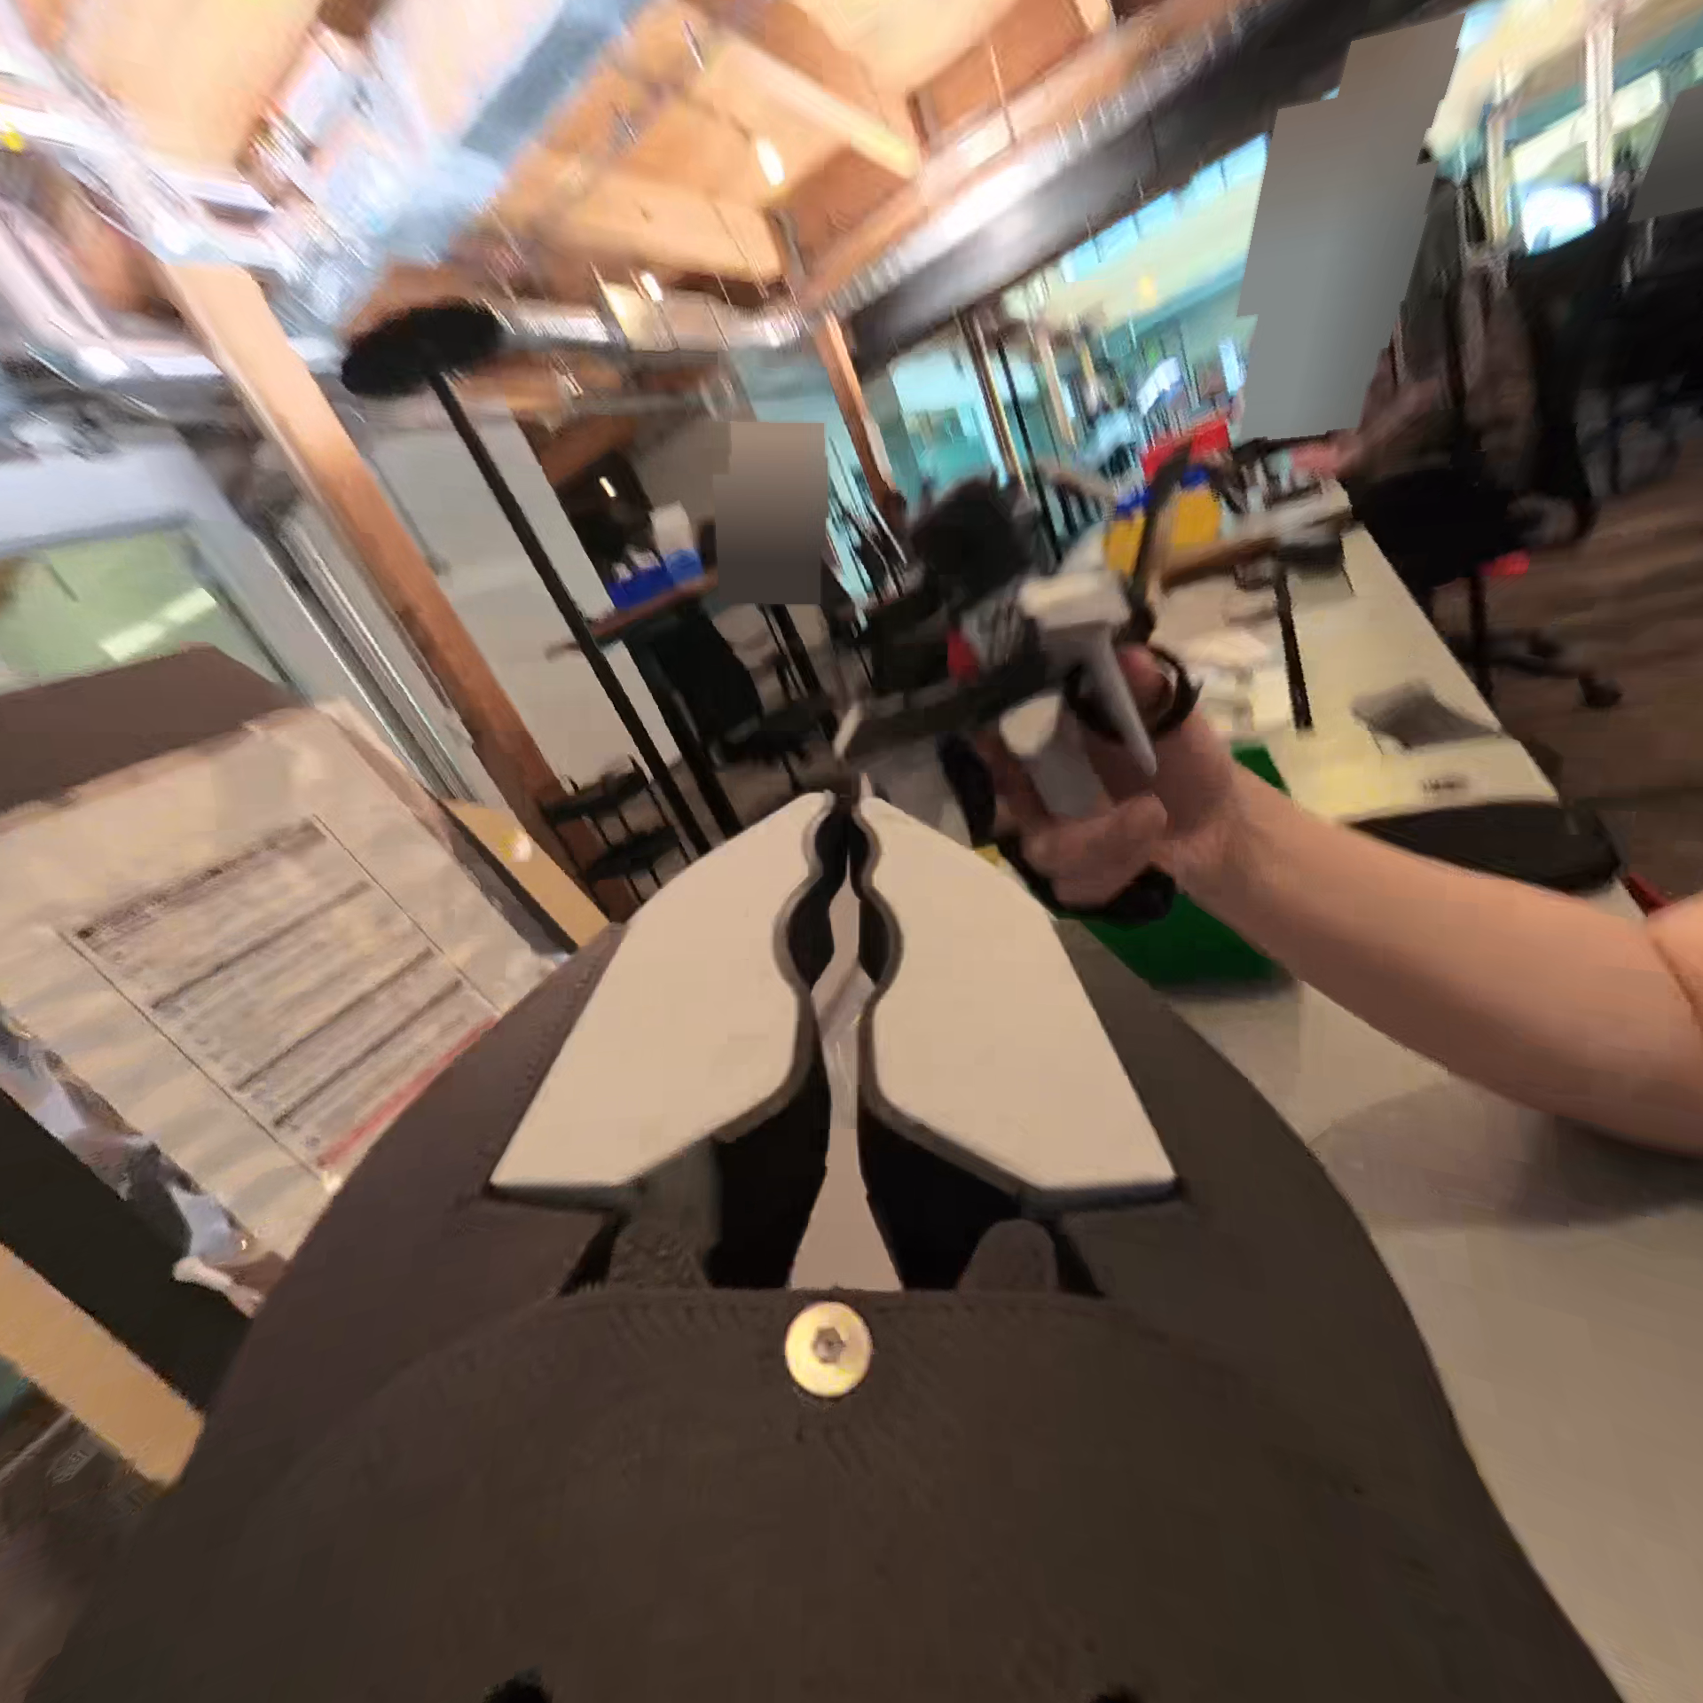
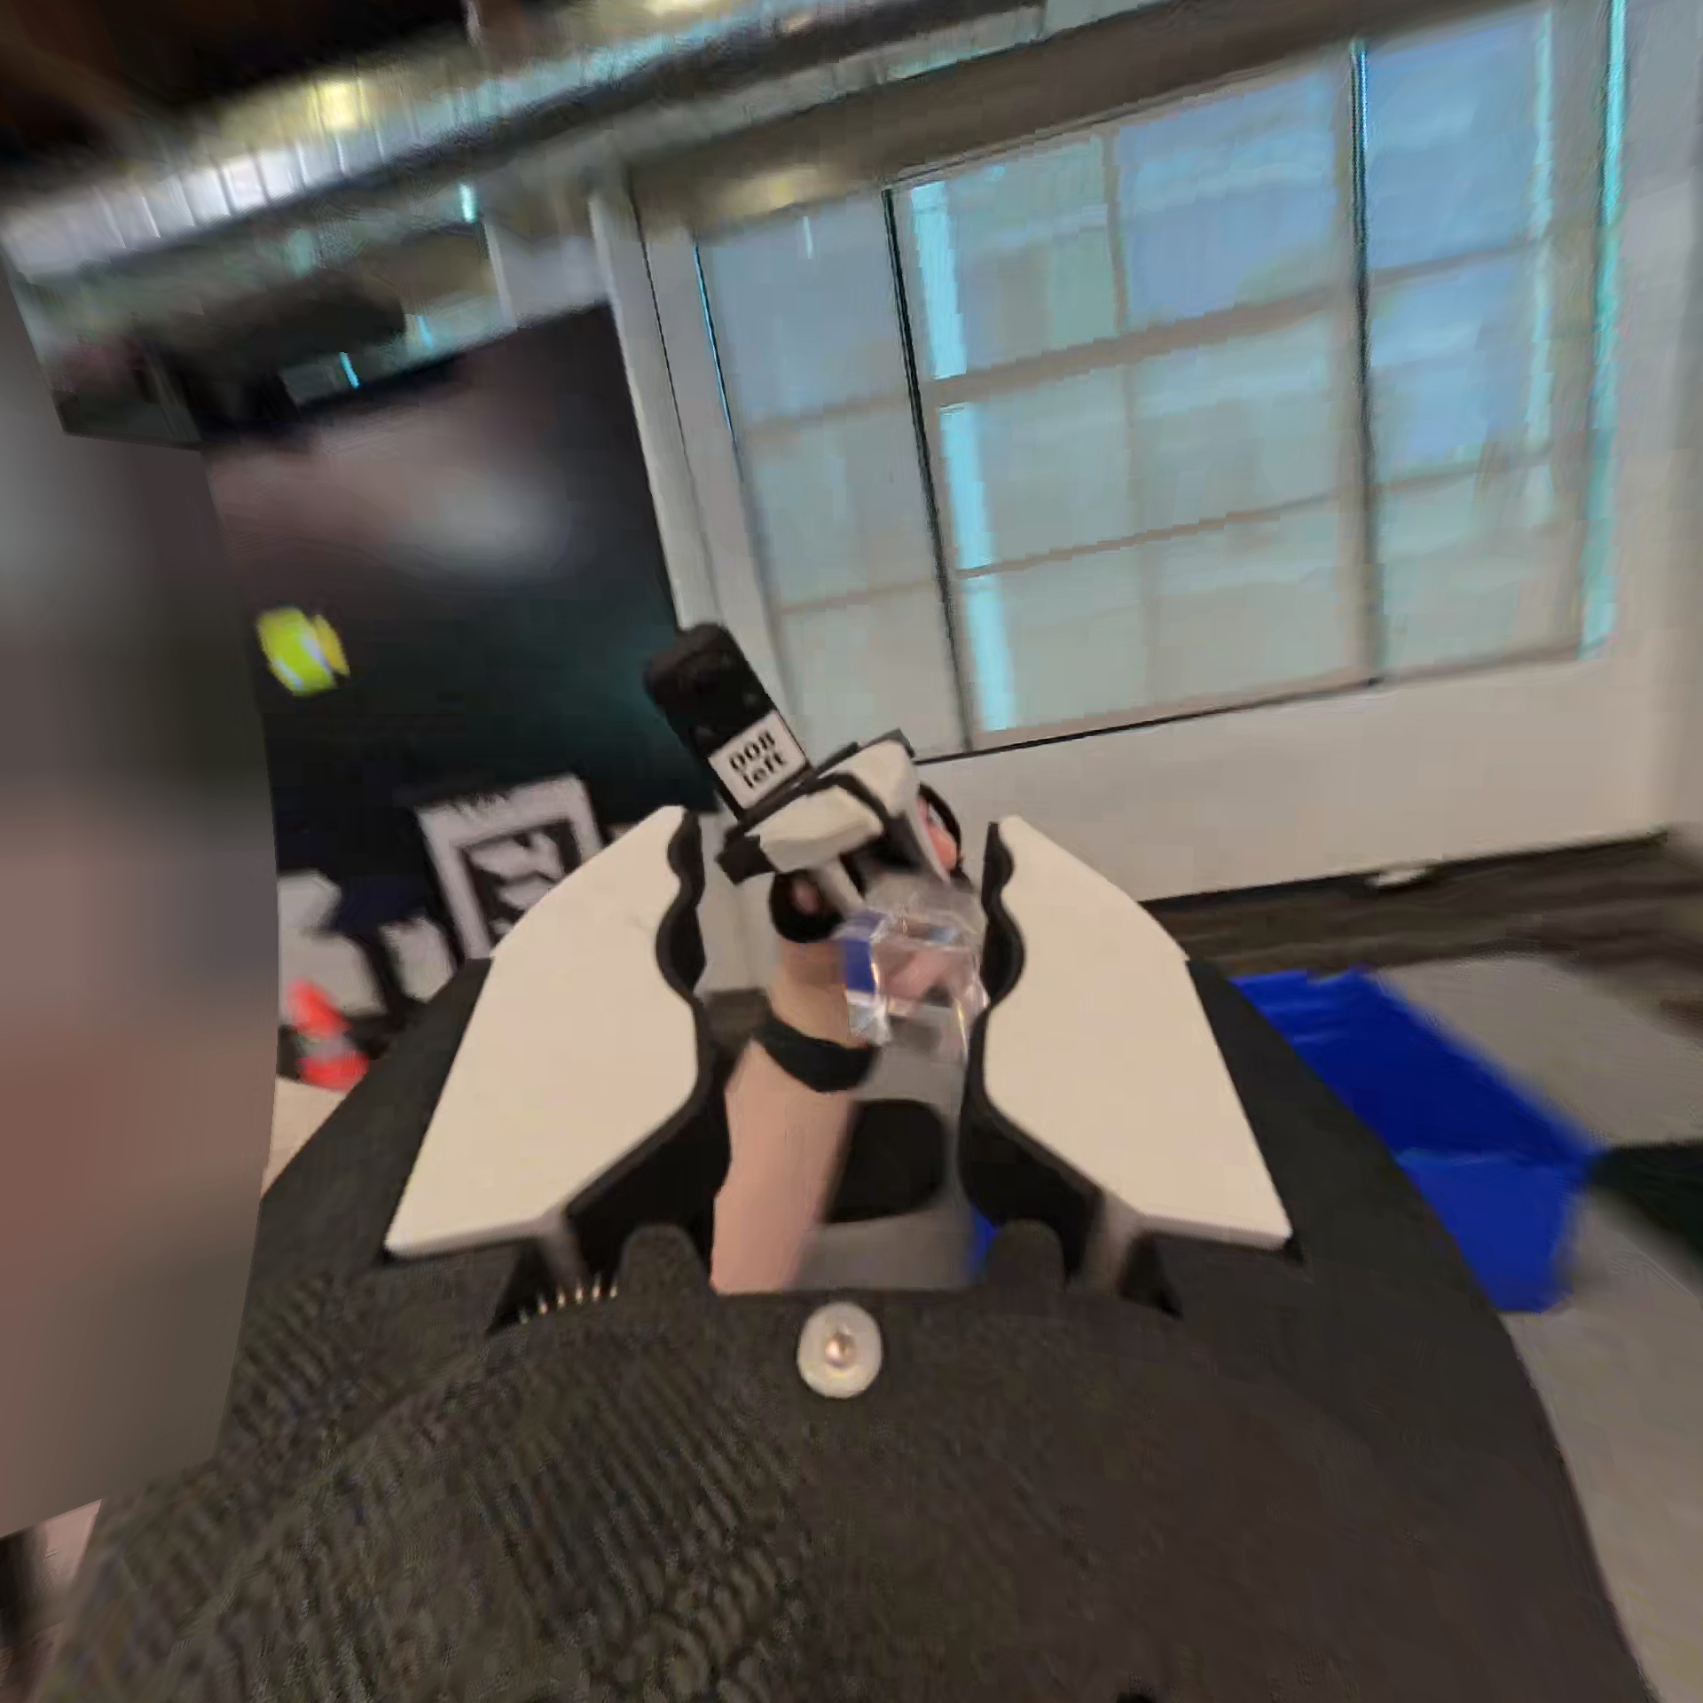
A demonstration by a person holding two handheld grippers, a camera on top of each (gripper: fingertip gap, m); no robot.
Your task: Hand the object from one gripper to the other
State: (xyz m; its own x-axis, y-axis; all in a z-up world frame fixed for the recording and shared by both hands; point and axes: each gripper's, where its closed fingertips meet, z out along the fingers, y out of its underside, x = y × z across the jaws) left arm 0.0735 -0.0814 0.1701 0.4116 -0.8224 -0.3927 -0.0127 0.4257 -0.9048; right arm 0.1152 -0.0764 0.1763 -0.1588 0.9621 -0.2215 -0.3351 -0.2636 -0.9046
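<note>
My left gripper (image 1: 848, 802) is shut, its white fingers (image 1: 700, 1014) almost touching. In the right wrist view it is seen head-on, its white body (image 2: 820, 829) held in a hand, with a small clear plastic object with a blue edge (image 2: 885, 1004) pinched at its tip. In the left wrist view that object is only a small dark blur at the fingertips. My right gripper (image 2: 839, 829) is open, its fingers (image 2: 571, 1060) standing on either side of the object, which is close to the right finger. Its white handle (image 1: 1069, 737) shows in a hand just beyond my left gripper's tip.
A person's bare forearm (image 1: 1428, 995) reaches in from the right over a white table (image 1: 1474, 1290). A green bin (image 1: 1189, 949) stands behind it. A blue bin (image 2: 1438, 1106) lies low on the right, an orange cone (image 2: 318, 1041) on the left. A black lamp pole (image 1: 571, 590) stands behind. My hands' fingertips stand some 5 cm from each other.
</note>
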